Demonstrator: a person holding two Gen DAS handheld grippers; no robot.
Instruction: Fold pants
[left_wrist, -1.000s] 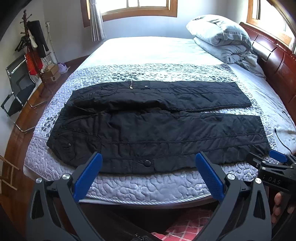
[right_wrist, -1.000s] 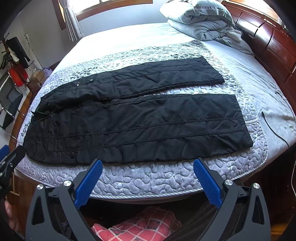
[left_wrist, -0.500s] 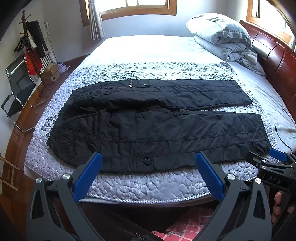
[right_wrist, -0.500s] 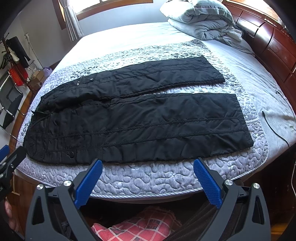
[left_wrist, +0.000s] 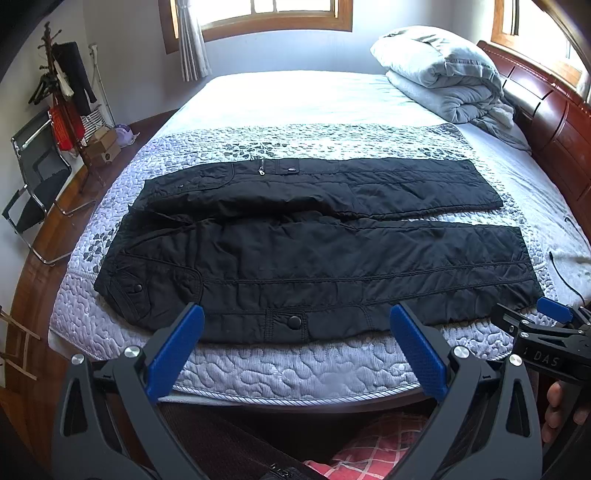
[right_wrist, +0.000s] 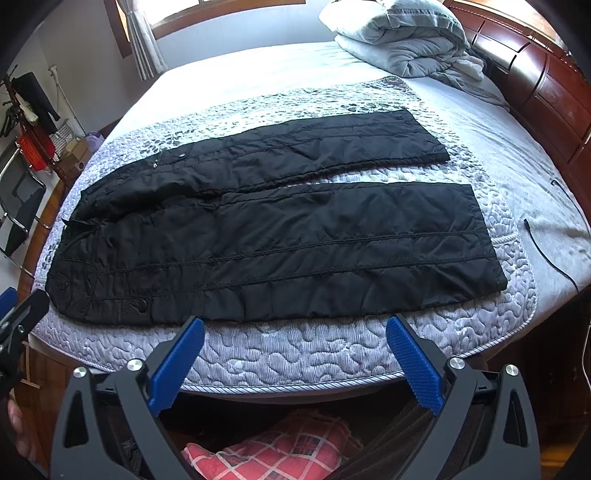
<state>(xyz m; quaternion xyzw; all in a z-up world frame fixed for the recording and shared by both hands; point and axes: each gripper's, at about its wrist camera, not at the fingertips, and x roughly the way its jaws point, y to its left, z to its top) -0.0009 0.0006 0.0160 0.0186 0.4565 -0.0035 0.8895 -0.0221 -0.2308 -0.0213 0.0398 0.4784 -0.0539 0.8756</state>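
Observation:
Black quilted pants (left_wrist: 314, 243) lie flat on the bed, waist at the left, both legs running right with a narrow gap between them. They also show in the right wrist view (right_wrist: 273, 236). My left gripper (left_wrist: 295, 332) is open and empty, just off the bed's near edge, in front of the near leg's pocket flap. My right gripper (right_wrist: 293, 343) is open and empty, also off the near edge, in front of the near leg. The right gripper shows at the right edge of the left wrist view (left_wrist: 550, 332).
The bed has a grey quilted cover (left_wrist: 295, 365) and a wooden headboard (left_wrist: 554, 122) at the right. A folded grey duvet (left_wrist: 443, 74) lies at the far right. A black cable (right_wrist: 546, 247) lies right of the hems. A chair (left_wrist: 33, 192) and coat rack (left_wrist: 62, 88) stand left.
Both grippers have crept slightly toward the bed. The pants have not moved and both grippers stay open.

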